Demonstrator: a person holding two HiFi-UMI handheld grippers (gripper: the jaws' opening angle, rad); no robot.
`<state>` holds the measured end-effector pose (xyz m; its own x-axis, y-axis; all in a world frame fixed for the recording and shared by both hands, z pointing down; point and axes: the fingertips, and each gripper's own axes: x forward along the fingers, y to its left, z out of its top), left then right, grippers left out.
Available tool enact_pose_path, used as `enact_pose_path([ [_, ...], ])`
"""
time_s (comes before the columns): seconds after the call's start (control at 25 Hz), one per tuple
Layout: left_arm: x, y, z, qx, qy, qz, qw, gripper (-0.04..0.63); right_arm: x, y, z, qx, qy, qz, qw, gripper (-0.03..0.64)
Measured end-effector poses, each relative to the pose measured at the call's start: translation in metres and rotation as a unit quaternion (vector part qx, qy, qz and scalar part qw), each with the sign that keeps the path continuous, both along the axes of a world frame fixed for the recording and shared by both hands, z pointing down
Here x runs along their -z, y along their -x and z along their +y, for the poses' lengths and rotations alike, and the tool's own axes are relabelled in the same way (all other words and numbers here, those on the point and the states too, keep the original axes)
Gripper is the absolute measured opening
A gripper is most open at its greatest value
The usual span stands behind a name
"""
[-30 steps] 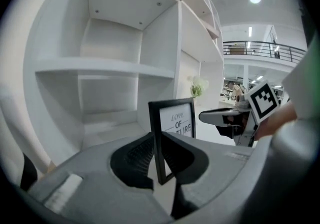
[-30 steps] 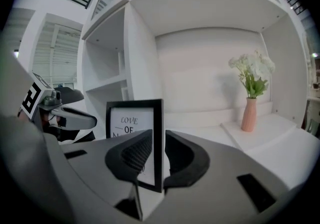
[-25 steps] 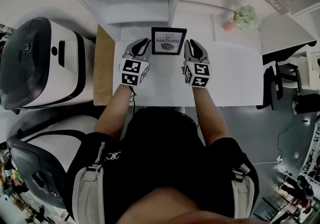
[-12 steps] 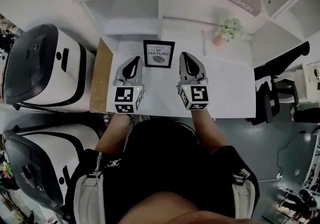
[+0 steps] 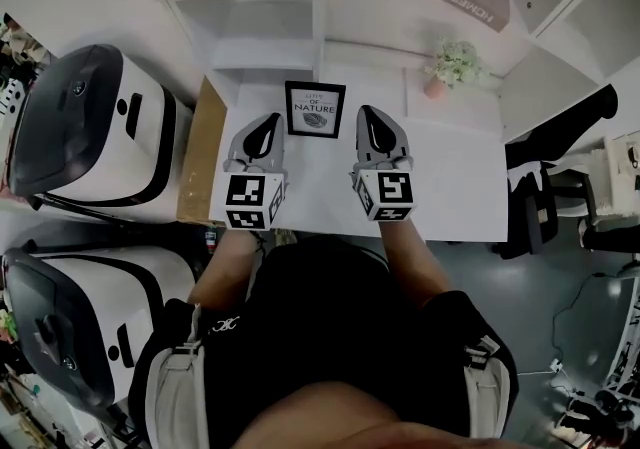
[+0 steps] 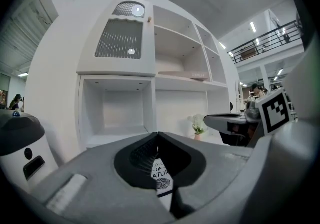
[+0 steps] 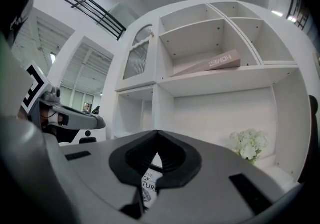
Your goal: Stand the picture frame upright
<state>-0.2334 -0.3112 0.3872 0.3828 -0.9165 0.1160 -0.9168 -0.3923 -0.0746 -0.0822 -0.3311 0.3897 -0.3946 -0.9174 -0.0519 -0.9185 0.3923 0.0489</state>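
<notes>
Frame [image 5: 315, 110]: upright at back of table [image 5: 450, 177], just beyond both grippers | Left gripper [image 5: 270, 120]: jaws together, empty | Right gripper [image 5: 367, 112]: jaws together, empty | Risk: a bump from either could tip frame flat

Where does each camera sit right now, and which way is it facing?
Head view: on the person's head, looking steeply down at the table, picture frame, both forearms, left gripper and right gripper.
Left gripper view: rides that gripper, looking level over its closed jaws at the shelves; the right gripper shows at right.
Right gripper view: likewise, closed jaws, shelves ahead; left gripper at its left edge.
All three share the frame and the potted flowers.
</notes>
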Motion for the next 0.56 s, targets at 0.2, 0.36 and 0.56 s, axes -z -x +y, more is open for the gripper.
enact_pose_path([
  [0.2, 0.0039, -0.0008, 0.0025, -0.002, -0.001, 0.000, 1.0000, 0.018, -0.0003, 0.0016, 0.0010, 0.006, 0.009, -0.015, 1.000, 0.002],
  [0.36, 0.0087, -0.0018, 0.0028, -0.006, -0.005, -0.001, 1.0000, 0.018, 0.0008, 0.0035, -0.0002, 0.007, 0.007, -0.015, 1.000, 0.002],
  [0.56, 0.0104, 0.0017, 0.0013, -0.005, -0.008, 0.000, 1.0000, 0.018, -0.0007, 0.0075, -0.0016, 0.005, 0.008, -0.013, 1.000, 0.002],
])
